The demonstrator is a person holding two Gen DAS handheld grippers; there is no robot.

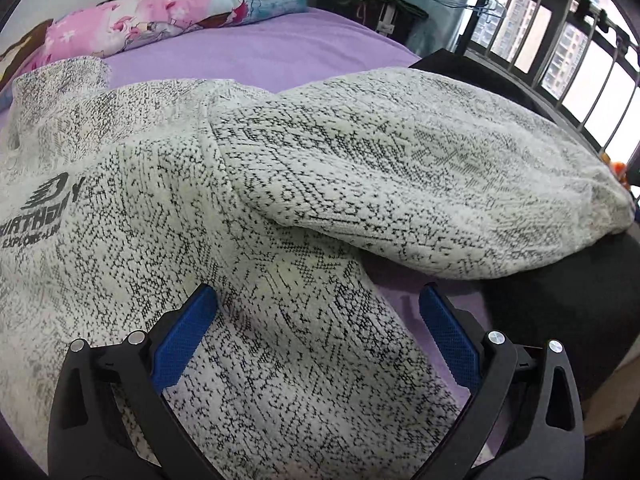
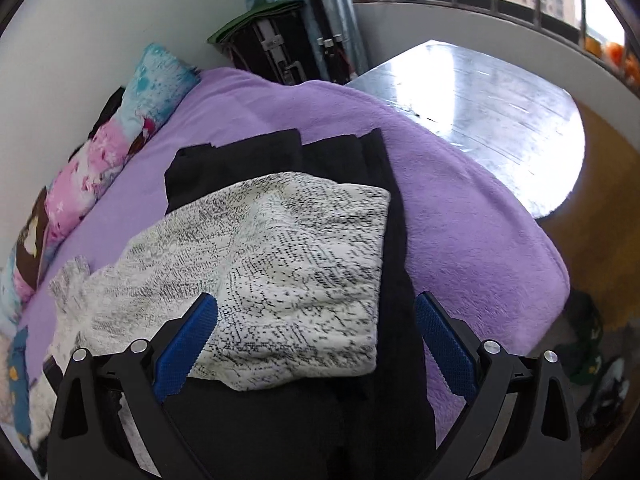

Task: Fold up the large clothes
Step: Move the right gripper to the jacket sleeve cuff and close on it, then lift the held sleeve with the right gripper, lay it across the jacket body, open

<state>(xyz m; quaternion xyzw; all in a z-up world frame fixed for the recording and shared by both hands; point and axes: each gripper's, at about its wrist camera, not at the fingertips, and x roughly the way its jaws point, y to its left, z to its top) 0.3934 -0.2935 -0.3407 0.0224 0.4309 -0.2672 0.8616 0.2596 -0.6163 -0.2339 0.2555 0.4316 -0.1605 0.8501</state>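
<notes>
a white-and-black speckled sweater (image 1: 248, 184) lies spread on the purple bed (image 1: 256, 44), one part folded over onto a black garment (image 2: 280, 152) beside it. the left gripper (image 1: 318, 300) hangs over the sweater's body with jaws wide apart, gripping nothing. the right gripper (image 2: 316, 308) is likewise wide open and empty above the folded part's edge.

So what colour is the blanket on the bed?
Purple. The blanket shows best in the right wrist view, spread under the speckled sweater.
</notes>
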